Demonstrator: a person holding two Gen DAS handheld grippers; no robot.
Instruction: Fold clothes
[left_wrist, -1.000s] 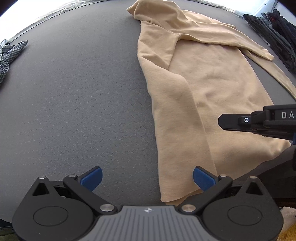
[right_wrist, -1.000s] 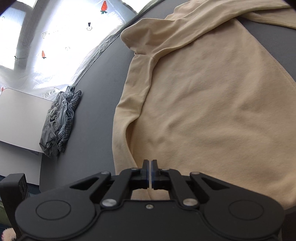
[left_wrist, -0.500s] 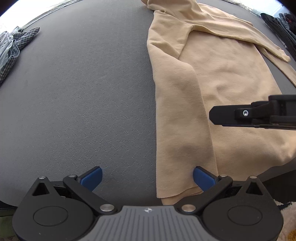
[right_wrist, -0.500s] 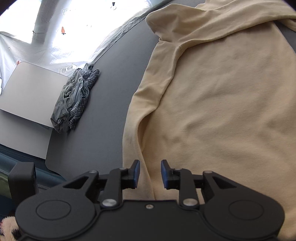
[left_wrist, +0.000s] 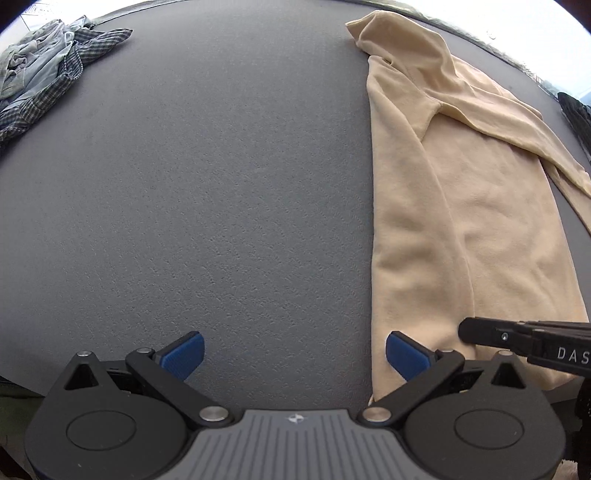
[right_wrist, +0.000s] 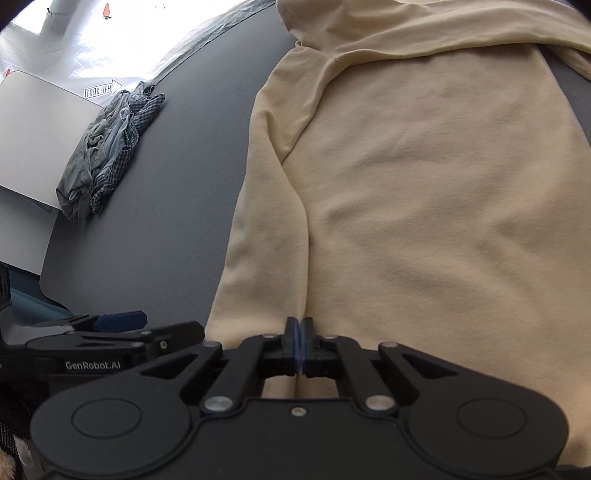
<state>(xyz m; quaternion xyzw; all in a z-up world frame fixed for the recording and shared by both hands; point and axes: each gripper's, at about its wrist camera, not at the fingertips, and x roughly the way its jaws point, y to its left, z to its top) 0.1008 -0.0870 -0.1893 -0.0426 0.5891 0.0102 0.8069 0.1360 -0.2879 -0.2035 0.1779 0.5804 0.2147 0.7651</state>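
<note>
Right gripper (right_wrist: 298, 341) fingers pressed together on near hem of tan shirt (right_wrist: 424, 184), fold line right between; seen only in right view. Left gripper (left_wrist: 293, 354) fingers wide apart, nothing held, right pad (left_wrist: 406, 354) at shirt's left edge. Shirt flat on grey desk (left_wrist: 203, 184). Checked clothes (left_wrist: 44, 74) far left. Shirt's right side cut off.

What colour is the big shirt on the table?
The shirt is pale yellow-beige, clearest in the right wrist view.
</note>
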